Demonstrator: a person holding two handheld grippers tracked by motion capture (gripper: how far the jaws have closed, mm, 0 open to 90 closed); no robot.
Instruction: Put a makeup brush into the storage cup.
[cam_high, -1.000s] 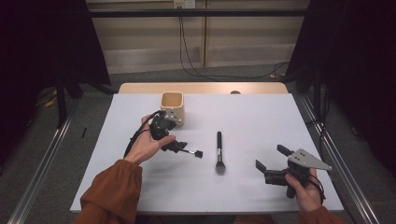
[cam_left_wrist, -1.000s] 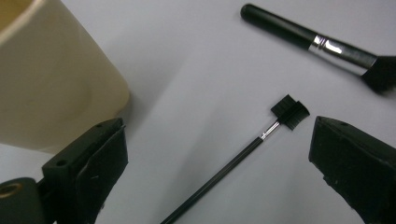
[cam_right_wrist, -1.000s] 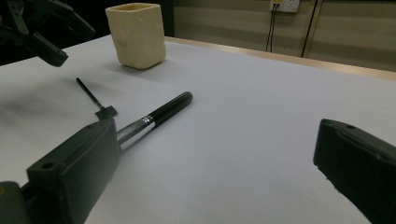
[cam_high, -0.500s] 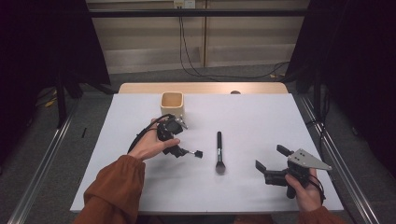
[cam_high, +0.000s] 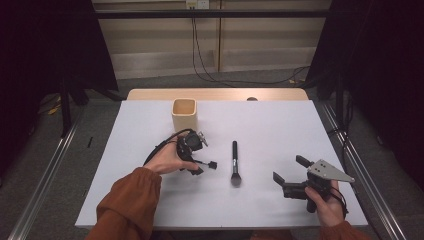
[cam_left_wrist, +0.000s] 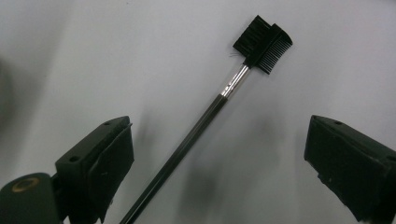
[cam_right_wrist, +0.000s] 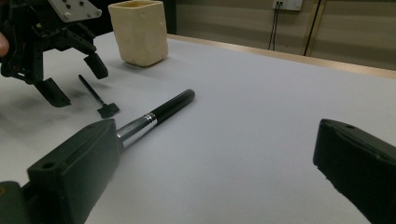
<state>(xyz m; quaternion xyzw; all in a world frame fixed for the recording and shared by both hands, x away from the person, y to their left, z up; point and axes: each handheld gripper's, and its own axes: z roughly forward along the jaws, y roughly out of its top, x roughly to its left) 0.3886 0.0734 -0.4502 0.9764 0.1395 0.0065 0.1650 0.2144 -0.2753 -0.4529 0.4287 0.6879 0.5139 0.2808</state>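
Note:
A thin black brow brush (cam_left_wrist: 205, 116) with a comb head lies flat on the white table (cam_high: 280, 125). My left gripper (cam_left_wrist: 217, 140) hovers right over it, open, one jaw on each side of the handle. In the high view the left gripper (cam_high: 194, 159) points down at the thin brush (cam_high: 206, 164). A thicker black makeup brush (cam_high: 234, 162) lies at mid-table, bristles toward me. My right gripper (cam_high: 289, 170) is held open low at the front right, aimed left at the makeup brush (cam_right_wrist: 163, 109), with nothing between its jaws. A cream cup (cam_high: 184, 114) stands behind the left hand.
In the right gripper view the cream cup (cam_right_wrist: 139, 31) stands behind the left gripper (cam_right_wrist: 70, 70). A wooden strip (cam_high: 215, 94) runs along the table's far edge. Black curtains and floor cables lie beyond it.
My left hand has moved away from the cup, toward me and slightly right, and lowered its open jaws over the thin brush. The right gripper and both brushes have stayed put.

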